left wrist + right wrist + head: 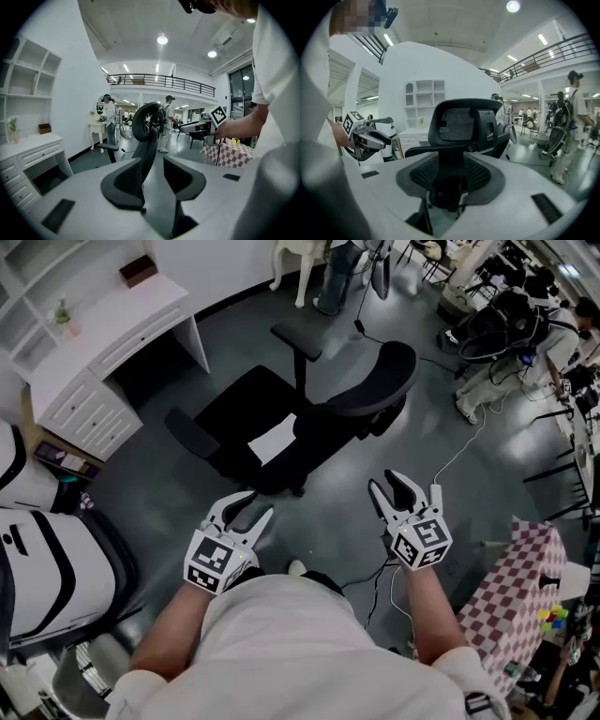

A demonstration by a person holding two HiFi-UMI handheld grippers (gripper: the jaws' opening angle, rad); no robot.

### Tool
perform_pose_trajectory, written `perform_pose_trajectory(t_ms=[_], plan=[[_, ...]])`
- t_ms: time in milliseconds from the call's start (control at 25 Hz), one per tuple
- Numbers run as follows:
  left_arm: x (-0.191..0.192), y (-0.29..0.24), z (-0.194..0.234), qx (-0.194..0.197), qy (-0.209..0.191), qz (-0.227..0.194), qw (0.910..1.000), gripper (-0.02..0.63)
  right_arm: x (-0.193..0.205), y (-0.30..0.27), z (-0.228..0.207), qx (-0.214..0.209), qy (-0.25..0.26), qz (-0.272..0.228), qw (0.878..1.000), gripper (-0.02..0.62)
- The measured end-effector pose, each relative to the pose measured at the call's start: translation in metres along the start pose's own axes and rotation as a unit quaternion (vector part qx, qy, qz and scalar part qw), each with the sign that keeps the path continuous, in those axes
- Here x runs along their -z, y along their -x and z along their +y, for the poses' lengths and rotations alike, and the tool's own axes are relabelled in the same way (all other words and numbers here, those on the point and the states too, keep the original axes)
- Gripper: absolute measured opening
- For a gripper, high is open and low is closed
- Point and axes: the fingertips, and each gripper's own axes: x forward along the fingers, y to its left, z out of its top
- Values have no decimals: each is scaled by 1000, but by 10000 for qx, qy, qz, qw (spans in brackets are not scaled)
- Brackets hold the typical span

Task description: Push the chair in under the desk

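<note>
Chair: the chair [323,404] is standing on the open floor, well apart from the desk [112,324], and its seat is facing the desk.
Left gripper: the left gripper [255,506] is hanging near the chair, with its fingers apart and holding nothing.
Right gripper: the right gripper [405,489] is doing the same and is empty too.
Doing it well: I think both should be pressing on the chair's back, one at each side, so it is rolling straight into the gap.
Floor: the floor [328,531] is looking grey and smooth, and a cable [459,451] is lying close by.
Room: the room is big, and people are standing far off.
</note>
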Motion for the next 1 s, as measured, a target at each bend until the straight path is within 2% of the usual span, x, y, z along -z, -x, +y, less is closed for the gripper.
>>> perform_pose_trajectory(t_ms=[280,480,720,1000], plan=[[1,-17,22,397,-221,103,9989,160,-5,-17,-20,449,-101,-8,9989,196],[2,-38,21,481,-185,199,9985,186,-11,-29,-47,470,-175,29,9987,221],[0,-62,18,358,-148,345,9987,210,-27,-52,-85,252,-56,101,9996,262],[11,-83,4,58,-218,550,9982,238,-29,-66,-116,-274,29,70,9996,301]])
